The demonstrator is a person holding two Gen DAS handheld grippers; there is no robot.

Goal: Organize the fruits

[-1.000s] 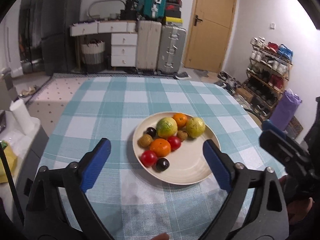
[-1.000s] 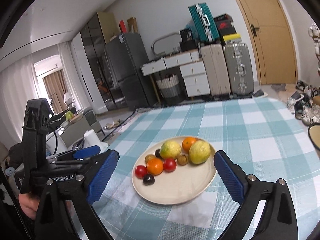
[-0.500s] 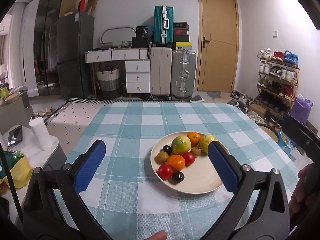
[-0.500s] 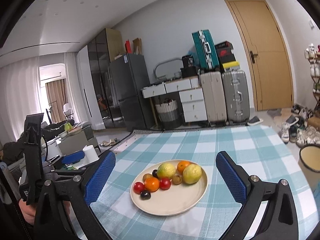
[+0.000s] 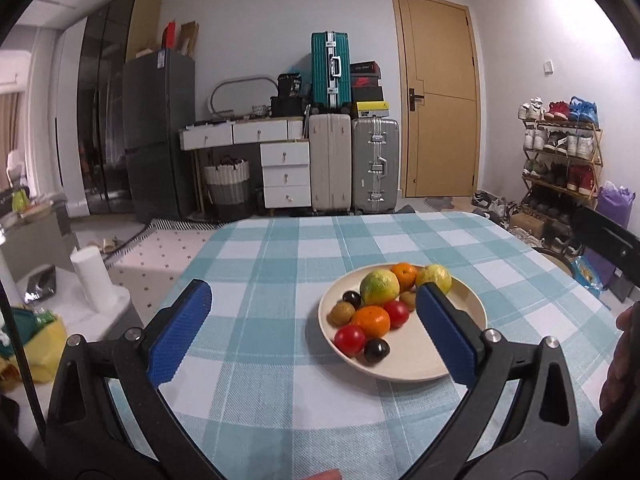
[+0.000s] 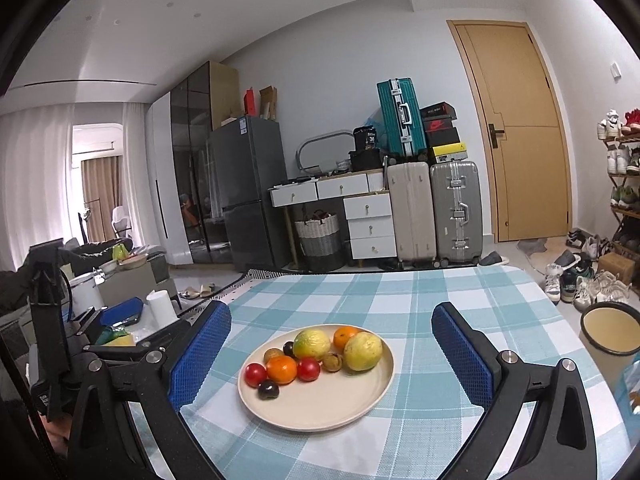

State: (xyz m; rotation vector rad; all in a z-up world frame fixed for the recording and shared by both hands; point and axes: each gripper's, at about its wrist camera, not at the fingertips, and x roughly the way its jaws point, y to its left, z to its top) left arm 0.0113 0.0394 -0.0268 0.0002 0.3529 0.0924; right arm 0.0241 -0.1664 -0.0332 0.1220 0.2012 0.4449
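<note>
A cream plate (image 5: 420, 366) stands on the teal checked tablecloth (image 5: 280, 264) with a cluster of fruit on its far half. Among the fruit are a yellow-green citrus (image 5: 379, 287), an orange (image 5: 404, 274), a mandarin (image 5: 371, 321), two red tomatoes, dark plums and small brown fruits. My left gripper (image 5: 312, 290) is open and empty, short of the plate and to its left; its right finger overlaps the plate's rim in the picture. My right gripper (image 6: 331, 309) is open and empty too. From the right wrist, the plate (image 6: 316, 404) shows between its fingers, further out on the table.
A round bin (image 6: 610, 330) stands off the table's right edge. A low side surface with a white paper roll (image 5: 94, 276) sits off the left edge. Beyond the far edge are suitcases (image 5: 354, 168), drawers and a shoe rack (image 5: 560, 160). A hand (image 5: 620, 360) shows at the right.
Both views have tipped upward, showing more of the room. In the left wrist view the plate has slid from the middle to the right finger. Both grippers stayed open.
</note>
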